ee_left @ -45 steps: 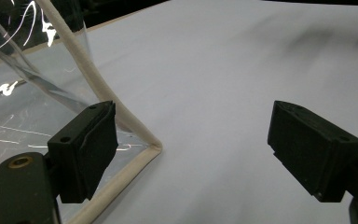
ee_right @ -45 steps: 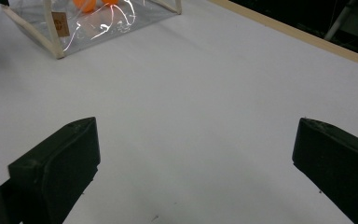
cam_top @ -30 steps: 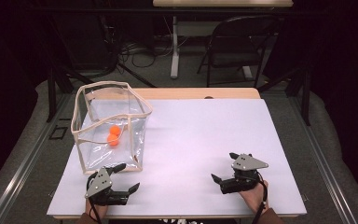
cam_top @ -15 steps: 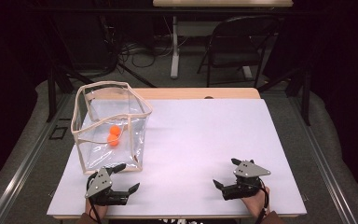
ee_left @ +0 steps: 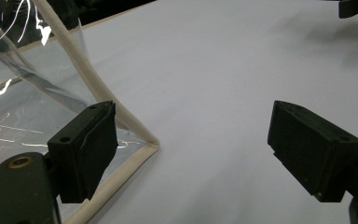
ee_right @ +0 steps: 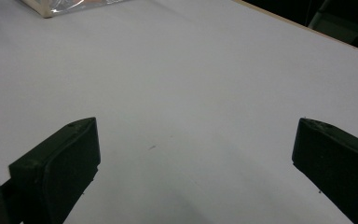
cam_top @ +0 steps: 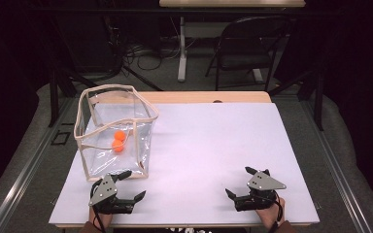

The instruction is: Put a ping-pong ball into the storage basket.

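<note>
A clear plastic bag (cam_top: 102, 160) with cream trim stands open at the table's left, and two orange balls (cam_top: 119, 141) lie inside it. My left gripper (cam_top: 134, 185) rests open near the front edge, just in front of the bag's near right corner. In the left gripper view that trimmed corner of the bag (ee_left: 129, 125) sits beside the left jaw of my left gripper (ee_left: 191, 149), with nothing between the jaws. My right gripper (cam_top: 239, 181) lies open at the front right, over bare table. Its jaws stand wide apart in the right gripper view (ee_right: 196, 158), holding nothing.
The white table top (cam_top: 213, 136) stretches between and beyond the grippers, with a wooden strip at its far edge. A folding chair (cam_top: 252, 48), another table's leg and floor cables lie behind. The bag's corner (ee_right: 51, 7) peeks in at the right gripper view's top left.
My right gripper has slid a little toward the table's near edge. The left gripper, the bag and the balls have stayed put.
</note>
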The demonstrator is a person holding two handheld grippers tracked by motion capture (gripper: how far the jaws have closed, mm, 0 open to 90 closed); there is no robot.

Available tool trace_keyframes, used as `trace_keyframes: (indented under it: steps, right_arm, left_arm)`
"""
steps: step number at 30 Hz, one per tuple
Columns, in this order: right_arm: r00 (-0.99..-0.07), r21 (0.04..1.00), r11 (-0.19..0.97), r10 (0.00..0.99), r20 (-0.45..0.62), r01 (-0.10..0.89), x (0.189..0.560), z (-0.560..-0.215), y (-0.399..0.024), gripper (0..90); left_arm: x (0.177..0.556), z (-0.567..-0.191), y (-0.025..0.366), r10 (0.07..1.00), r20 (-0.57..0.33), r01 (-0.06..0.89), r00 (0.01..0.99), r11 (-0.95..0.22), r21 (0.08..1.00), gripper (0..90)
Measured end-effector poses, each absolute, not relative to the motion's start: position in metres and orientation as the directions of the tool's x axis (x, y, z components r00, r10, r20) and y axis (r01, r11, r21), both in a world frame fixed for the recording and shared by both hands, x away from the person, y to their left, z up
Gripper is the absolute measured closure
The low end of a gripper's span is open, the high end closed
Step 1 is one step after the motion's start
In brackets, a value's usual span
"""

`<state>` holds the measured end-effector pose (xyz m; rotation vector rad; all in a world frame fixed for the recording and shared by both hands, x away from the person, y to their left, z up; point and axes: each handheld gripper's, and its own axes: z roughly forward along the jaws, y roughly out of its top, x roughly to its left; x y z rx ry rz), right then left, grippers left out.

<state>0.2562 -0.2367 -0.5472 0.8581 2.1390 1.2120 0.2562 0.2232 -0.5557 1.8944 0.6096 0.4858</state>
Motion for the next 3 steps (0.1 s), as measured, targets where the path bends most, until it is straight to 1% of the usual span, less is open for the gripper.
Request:
trace_keyframes:
  steps: [3]
  right_arm:
    - [-0.656,0.882,0.389,0.744,-0.130,0.266,0.2558,-0.5475,-0.2380,0.3]
  left_arm:
    - [0.2572,-0.5563,0.2230,0.613,0.050,0.202,0.788,-0.335,0.920,15.9]
